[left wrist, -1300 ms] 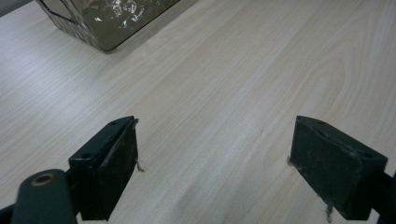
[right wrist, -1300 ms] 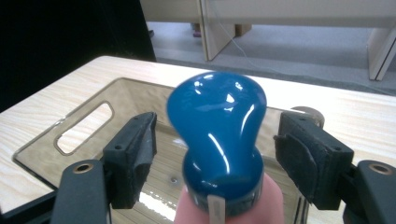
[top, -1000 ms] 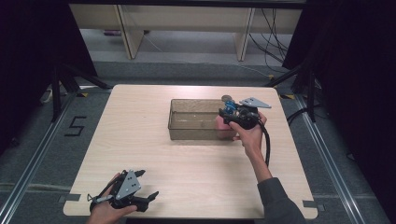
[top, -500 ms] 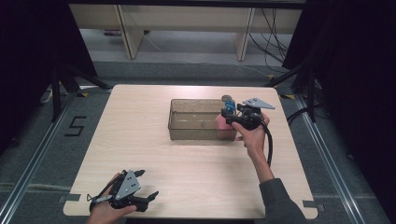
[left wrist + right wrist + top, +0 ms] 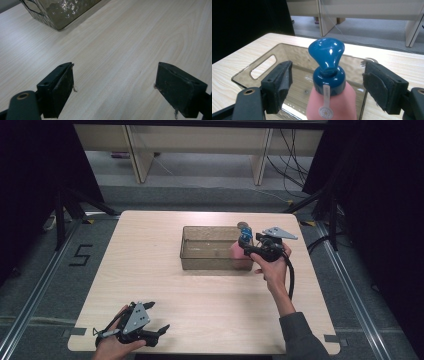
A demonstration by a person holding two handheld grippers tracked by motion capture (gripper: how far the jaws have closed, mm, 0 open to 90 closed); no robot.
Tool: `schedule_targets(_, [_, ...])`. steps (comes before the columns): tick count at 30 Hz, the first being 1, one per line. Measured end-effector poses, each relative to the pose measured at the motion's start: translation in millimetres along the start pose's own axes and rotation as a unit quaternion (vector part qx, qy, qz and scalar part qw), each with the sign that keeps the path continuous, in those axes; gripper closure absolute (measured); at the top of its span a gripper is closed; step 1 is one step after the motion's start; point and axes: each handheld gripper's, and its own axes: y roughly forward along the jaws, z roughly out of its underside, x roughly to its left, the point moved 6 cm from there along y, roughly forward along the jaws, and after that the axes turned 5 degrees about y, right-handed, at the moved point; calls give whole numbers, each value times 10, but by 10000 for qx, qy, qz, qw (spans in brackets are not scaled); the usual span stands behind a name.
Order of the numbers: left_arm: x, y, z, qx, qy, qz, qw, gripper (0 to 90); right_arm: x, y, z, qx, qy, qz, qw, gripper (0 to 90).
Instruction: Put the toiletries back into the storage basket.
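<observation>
A pink pump bottle (image 5: 235, 252) with a blue pump head (image 5: 327, 53) stands upright at the right end of a clear brownish bin (image 5: 207, 228). My right gripper (image 5: 247, 245) reaches over the bin's right wall with its jaws on either side of the blue head (image 5: 244, 238). In the right gripper view, the right gripper (image 5: 328, 80) is open and its pads (image 5: 284, 76) stand apart from the bottle (image 5: 337, 102). Its jaws have just been opening. My left gripper (image 5: 159, 332) rests open near the table's front left edge. In the left gripper view, nothing lies between the left gripper's (image 5: 115, 82) jaws.
The bin (image 5: 62, 10) sits on a light wooden table (image 5: 150, 270), and a handle slot (image 5: 263, 66) is cut in its far end wall. Beyond the table stand pale shelf legs (image 5: 132, 150), cables on the floor and dark stands at both sides.
My right hand has shifted slightly to the right while the bottle stays in the bin. The left gripper has not moved.
</observation>
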Motion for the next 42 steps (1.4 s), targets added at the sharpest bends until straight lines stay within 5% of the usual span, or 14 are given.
schedule_targets(1, [12, -5, 5, 56, 56, -9, 10000, 148, -25, -2, -10, -38, -176, 28, 9998, 244])
schedule_targets(4, [12, -7, 0, 32, 52, -18, 10000, 148, -1, -33, 8, 64, -17, 38, 10000, 244])
schedule_targets(6, [1, -1, -2, -4, -9, -2, 10000, 148, -9, -34, 8, -8, -95, 1, 10000, 243])
schedule_targets(8, [31, -15, 8, 118, 145, -40, 9998, 148, -17, -39, 3, -42, -166, 10, 9999, 241])
schedule_targets(12, [3, -1, -2, -6, -4, -7, 10000, 148, 19, -69, 17, 4, -77, 15, 10000, 240])
schedule_targets(14, [30, -16, 9, 117, 147, -37, 9998, 148, 5, -74, 20, -17, -254, -7, 9997, 238])
schedule_targets(16, [13, -9, 2, 45, 50, -16, 10000, 148, 0, -85, 27, 3, -281, 37, 9996, 237])
schedule_targets(17, [15, -10, 2, 36, 57, -43, 10000, 148, 33, -96, 43, 41, -52, -39, 10000, 237])
schedule_targets(19, [15, -6, 1, 26, 46, -42, 10000, 148, 2, -111, 40, 39, -228, 32, 9997, 237])
schedule_targets(24, [0, 1, -2, 0, -6, 7, 10000, 148, 0, -145, 62, 13, -203, 53, 9998, 237])
schedule_targets(26, [18, -7, 4, 68, 80, -20, 9999, 148, 38, -156, 70, 0, -62, -26, 10000, 237])
schedule_targets(32, [18, -7, 5, 69, 73, -17, 9999, 148, 48, -181, 87, 15, -296, -12, 9996, 233])
schedule_targets(35, [24, -11, 10, 104, 101, -17, 9999, 148, 109, -189, 112, 26, -170, -88, 9998, 227])
schedule_targets(42, [17, -6, 2, 46, 53, -21, 10000, 148, 185, -208, 140, 22, -327, -173, 9993, 210])
